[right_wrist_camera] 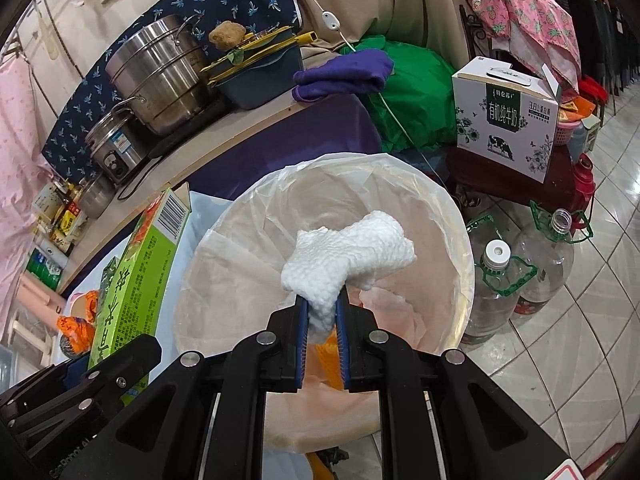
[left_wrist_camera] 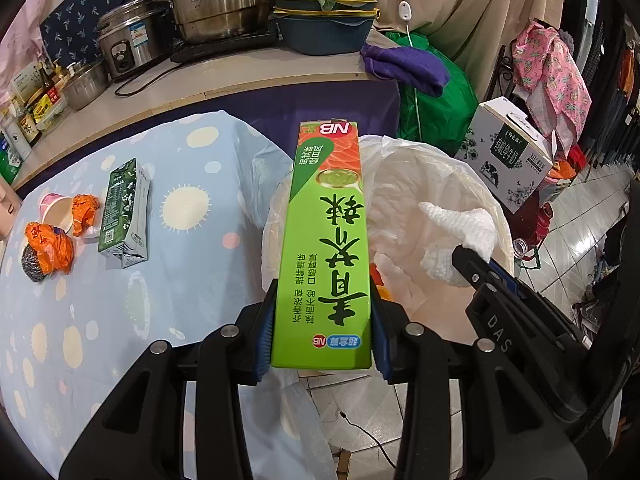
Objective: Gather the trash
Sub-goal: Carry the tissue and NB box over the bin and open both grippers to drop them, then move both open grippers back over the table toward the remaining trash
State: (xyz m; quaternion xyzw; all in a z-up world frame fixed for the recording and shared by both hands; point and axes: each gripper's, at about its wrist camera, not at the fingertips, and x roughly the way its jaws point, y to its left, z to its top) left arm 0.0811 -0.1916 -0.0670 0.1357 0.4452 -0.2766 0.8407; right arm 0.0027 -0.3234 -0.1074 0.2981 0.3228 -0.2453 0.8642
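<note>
a cluttered kitchen corner. a pale wooden counter (left_wrist_camera: 256, 76) runs along the back, carrying stacked steel pots (left_wrist_camera: 216, 4), a rice cooker (left_wrist_camera: 128, 42) and a dark blue basin (left_wrist_camera: 324, 32). behind them hangs navy cloth with a small leaf print (right_wrist_camera: 120, 68), beside a beige curtain (left_wrist_camera: 480, 12). in front stands a table under a light blue cloth with pale dots (left_wrist_camera: 100, 320). the floor is glossy white tile (right_wrist_camera: 580, 340). a white milk carton box (right_wrist_camera: 508, 120) and clear plastic jugs (right_wrist_camera: 516, 280) sit at the right.
</note>
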